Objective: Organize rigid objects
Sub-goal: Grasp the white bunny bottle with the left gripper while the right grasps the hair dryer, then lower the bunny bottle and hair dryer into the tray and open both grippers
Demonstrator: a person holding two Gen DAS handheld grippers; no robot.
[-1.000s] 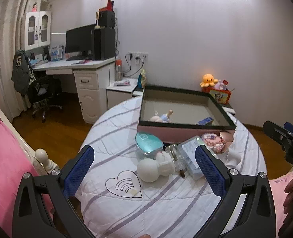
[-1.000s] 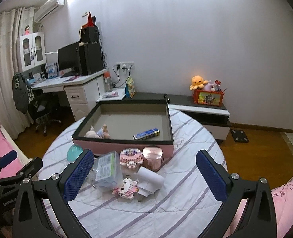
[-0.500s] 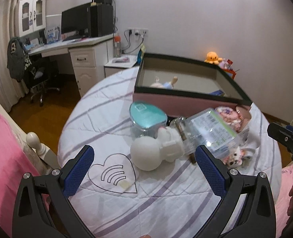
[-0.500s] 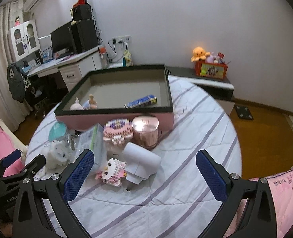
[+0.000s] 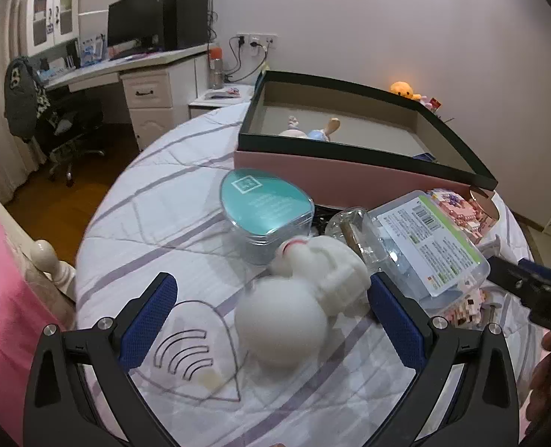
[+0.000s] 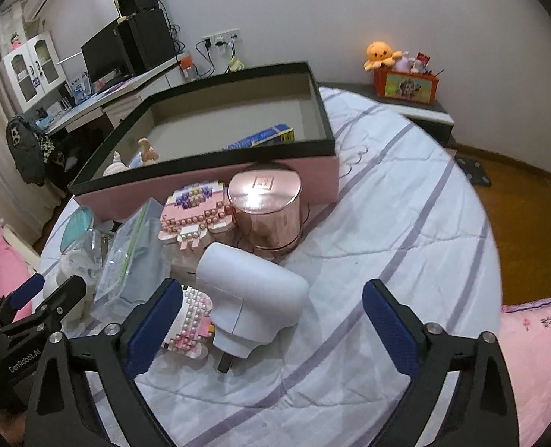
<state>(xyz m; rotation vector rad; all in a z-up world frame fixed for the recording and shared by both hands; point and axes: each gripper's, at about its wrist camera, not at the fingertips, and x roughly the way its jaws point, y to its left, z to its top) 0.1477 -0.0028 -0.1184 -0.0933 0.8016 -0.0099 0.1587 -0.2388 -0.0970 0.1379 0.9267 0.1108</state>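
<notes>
A pile of small items lies on the striped bedspread in front of a pink box with a black rim [image 5: 350, 180] [image 6: 201, 162]. My left gripper [image 5: 271, 313] is open, and a white round-headed figurine [image 5: 294, 305] lies between its fingers, close to the right pad. Behind the figurine are a teal-lidded clear tub [image 5: 264, 205] and a labelled clear plastic case [image 5: 424, 238]. My right gripper [image 6: 271, 320] has its jaws closing around a white plug adapter [image 6: 253, 290] without pressing on it. A pink brick figure [image 6: 189, 320] lies by its left finger.
A rose-gold round tin [image 6: 264, 212] and a pink brick cake [image 6: 197, 208] stand against the box wall. The box holds small dolls [image 6: 141, 152] and a blue packet [image 6: 264, 136]. The left gripper [image 6: 33, 316] shows at lower left. Bare bedspread [image 6: 406, 223] extends to the right.
Both grippers have come down and closer to the pile. The figurine now lies between the left fingers, the plug adapter between the right ones. The right fingers have narrowed slightly.
</notes>
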